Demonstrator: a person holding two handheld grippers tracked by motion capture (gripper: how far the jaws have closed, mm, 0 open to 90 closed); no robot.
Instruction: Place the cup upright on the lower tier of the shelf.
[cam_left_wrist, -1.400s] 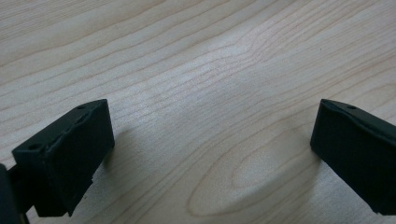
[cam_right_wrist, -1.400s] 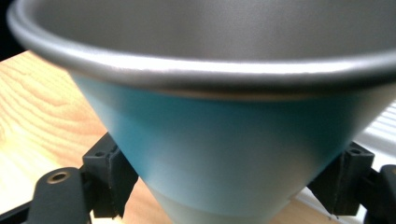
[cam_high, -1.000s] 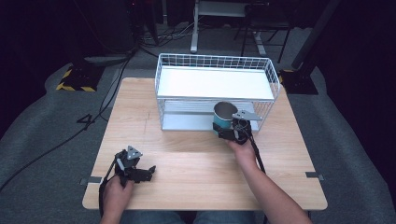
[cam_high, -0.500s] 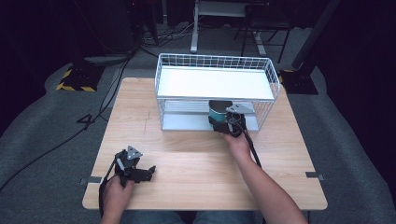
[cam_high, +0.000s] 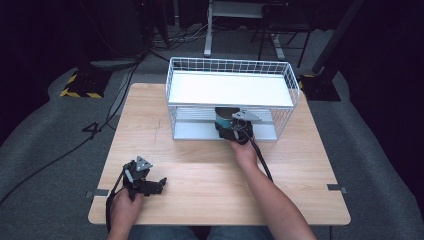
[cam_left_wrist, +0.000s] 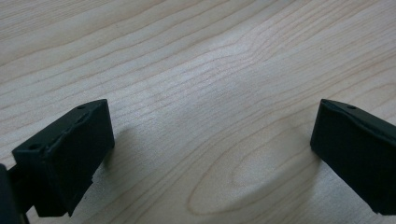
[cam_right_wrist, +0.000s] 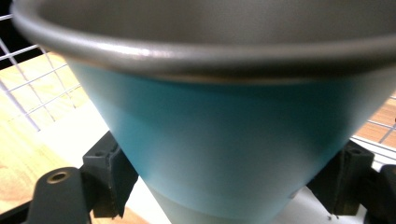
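A teal cup with a grey rim is gripped between the two black jaws of the right gripper, one jaw pressed to each side of its lower wall, as is seen in the right gripper view. In the high view the cup is held at the front opening of the white wire rack, partly under the rack's upper shelf and over its lower shelf, right of the middle of that opening. Whether the cup's base is resting on the lower shelf cannot be told. The cup is kept roughly upright, its rim uppermost. The rack is stood on the far half of the wooden table, close to the far edge and nearer the right edge than the left. The right forearm is stretched from the near edge across the table to the rack. The left gripper is held by the left hand near the near left corner of the table, well apart from the rack and the cup. In the left gripper view its jaws are spread wide with nothing between them, and bare wood grain is seen just below them.
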